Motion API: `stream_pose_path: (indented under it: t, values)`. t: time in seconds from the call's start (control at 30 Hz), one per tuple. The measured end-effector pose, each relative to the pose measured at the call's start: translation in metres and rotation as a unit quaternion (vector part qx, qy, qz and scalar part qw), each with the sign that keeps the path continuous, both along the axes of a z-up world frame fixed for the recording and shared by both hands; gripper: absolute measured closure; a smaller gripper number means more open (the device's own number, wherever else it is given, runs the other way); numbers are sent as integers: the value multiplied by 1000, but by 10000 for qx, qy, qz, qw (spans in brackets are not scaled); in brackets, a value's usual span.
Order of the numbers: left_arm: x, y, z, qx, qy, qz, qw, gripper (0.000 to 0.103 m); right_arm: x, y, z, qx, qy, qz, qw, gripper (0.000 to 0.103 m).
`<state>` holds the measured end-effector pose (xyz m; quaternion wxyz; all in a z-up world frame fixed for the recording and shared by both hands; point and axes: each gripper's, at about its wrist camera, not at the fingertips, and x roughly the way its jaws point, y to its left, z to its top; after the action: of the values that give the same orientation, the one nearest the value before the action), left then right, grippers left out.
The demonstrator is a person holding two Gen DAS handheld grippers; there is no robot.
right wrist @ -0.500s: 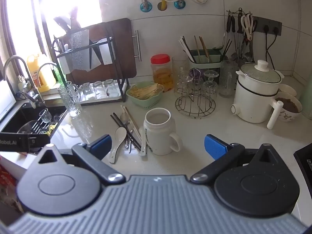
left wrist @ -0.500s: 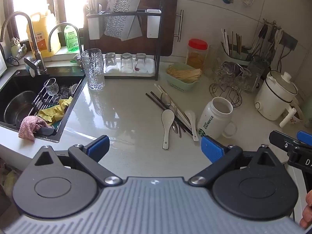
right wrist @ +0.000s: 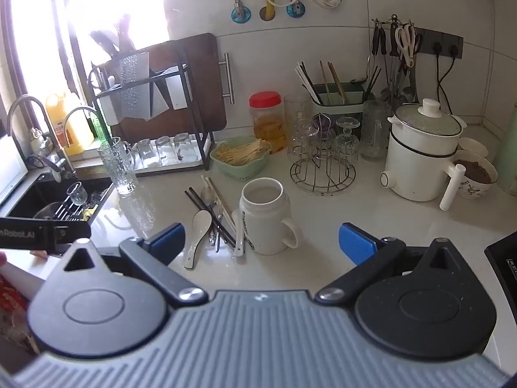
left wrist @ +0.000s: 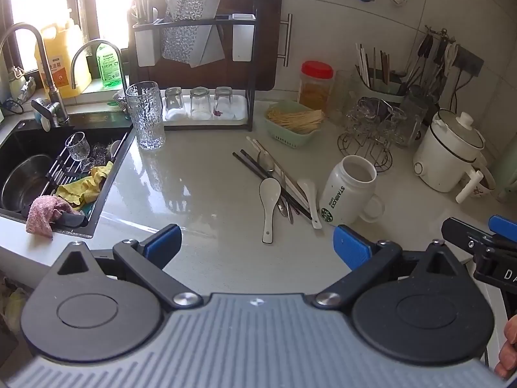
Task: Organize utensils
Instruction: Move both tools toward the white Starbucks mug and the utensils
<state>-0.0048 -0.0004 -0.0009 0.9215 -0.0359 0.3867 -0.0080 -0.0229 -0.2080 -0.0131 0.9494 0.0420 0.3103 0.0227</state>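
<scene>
Beside the Starbucks mug (left wrist: 350, 192) | ceramic spoons (left wrist: 269, 200), chopsticks (left wrist: 258, 169): light, slippery, brittle; pinch mid-handle | left gripper (left wrist: 255, 242), right gripper (right wrist: 261, 239) spread, empty

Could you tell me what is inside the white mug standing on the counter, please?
The white mug stands upright with nothing sticking out. Its visible inner wall looks bare, but the bottom is hidden by the rim in both views.

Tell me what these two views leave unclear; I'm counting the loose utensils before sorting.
- Utensil pile, both views: chopsticks, metal spoons and white spoons overlap, so no exact count.
- Small white spoon, right wrist view: partly behind the mug.
- Utensil holder: compartments too small to make out.
- Window area, both views: washed out by glare.
</scene>
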Motion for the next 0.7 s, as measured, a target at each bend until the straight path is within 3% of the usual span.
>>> stream_pose_path:
  t: [0.7]
  values:
    - [-2, -8, 0, 16, 47, -189, 9998, 1, -15, -6, -1, 63, -33, -164, 9998, 0]
